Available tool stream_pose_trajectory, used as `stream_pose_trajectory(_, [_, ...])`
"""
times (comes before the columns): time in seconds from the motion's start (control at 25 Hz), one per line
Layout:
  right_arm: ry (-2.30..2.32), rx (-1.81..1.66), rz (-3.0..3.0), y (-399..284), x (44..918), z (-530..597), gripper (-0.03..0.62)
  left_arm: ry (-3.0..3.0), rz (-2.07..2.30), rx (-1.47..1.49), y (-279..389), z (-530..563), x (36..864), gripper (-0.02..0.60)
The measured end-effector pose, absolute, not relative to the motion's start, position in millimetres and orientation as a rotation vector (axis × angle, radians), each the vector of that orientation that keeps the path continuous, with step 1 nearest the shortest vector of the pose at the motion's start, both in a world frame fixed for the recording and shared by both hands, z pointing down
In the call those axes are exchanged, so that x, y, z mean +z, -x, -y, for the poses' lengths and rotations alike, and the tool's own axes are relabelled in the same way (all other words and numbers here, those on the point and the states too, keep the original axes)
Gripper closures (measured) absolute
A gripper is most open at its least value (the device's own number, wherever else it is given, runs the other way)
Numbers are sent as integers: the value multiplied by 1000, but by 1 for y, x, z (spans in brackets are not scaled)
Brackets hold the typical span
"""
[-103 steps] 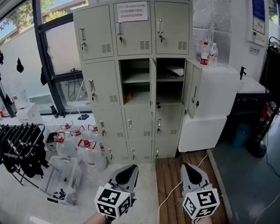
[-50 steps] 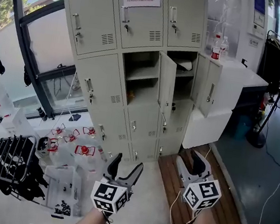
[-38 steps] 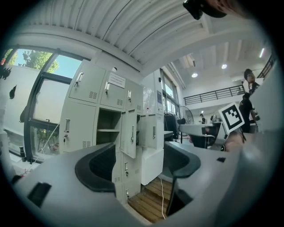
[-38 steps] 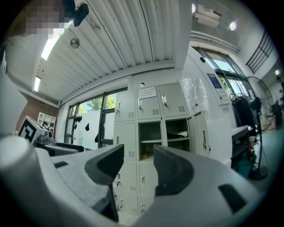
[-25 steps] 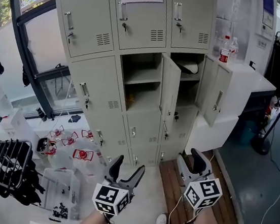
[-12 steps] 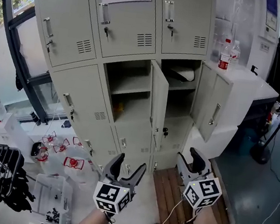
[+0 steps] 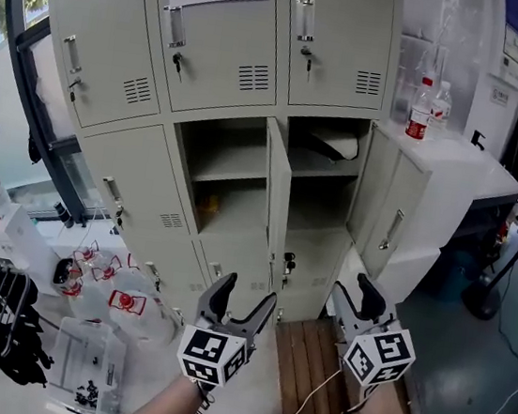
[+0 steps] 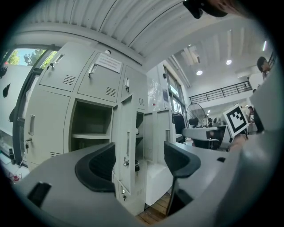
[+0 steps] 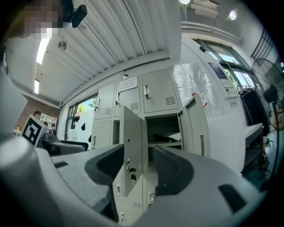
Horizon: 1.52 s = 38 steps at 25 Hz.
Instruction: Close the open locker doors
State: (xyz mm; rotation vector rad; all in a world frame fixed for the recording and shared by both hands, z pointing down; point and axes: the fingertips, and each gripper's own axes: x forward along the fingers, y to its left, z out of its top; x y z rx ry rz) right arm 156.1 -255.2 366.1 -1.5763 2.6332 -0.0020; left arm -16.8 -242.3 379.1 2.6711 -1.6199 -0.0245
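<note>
- The locker bank (image 7: 339, 32) fills the head view from 9 to 1 o'clock, with two middle-row compartments open and every other door shut
- The right door (image 7: 383, 213) is swung wide toward 2 o'clock, handle side showing, well apart from both grippers
- The middle door (image 7: 276, 204) stands edge-on at 12 o'clock between the two open compartments, keys hanging at its lock
- The left gripper (image 7: 245, 296) sits low at 6 o'clock, jaws spread wide and empty; its own view shows the middle door far off through the gap
- The right gripper (image 7: 353, 297) sits at 5 o'clock, jaws likewise parted, holding nothing
- The step in hand looks like the approach, with neither door touched yet
- The next move calls for closing in, raising a gripper to a door's free edge and pushing it round toward 9 o'clock until it meets its frame
</note>
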Motion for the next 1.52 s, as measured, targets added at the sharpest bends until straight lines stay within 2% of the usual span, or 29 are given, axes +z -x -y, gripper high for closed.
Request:
stream_pose_trajectory(0.36, [1551, 5, -2619, -179, 355, 280, 398, -2695, 1641, -25, -15, 278, 366, 250])
stream_pose_trajectory(1.04, [1607, -17, -2546, -178, 354, 326, 398, -2735, 1619, -28, -13, 362, 350, 255])
stream_pose_trajectory(1.44, [1686, -15, -2484, -182, 350, 339, 398, -2787, 1536, -35, -19, 385, 347, 299])
stream_pose_trajectory(1.52, [1693, -11, -2475, -182, 349, 339, 398, -2799, 1520, -28, -21, 385, 347, 324])
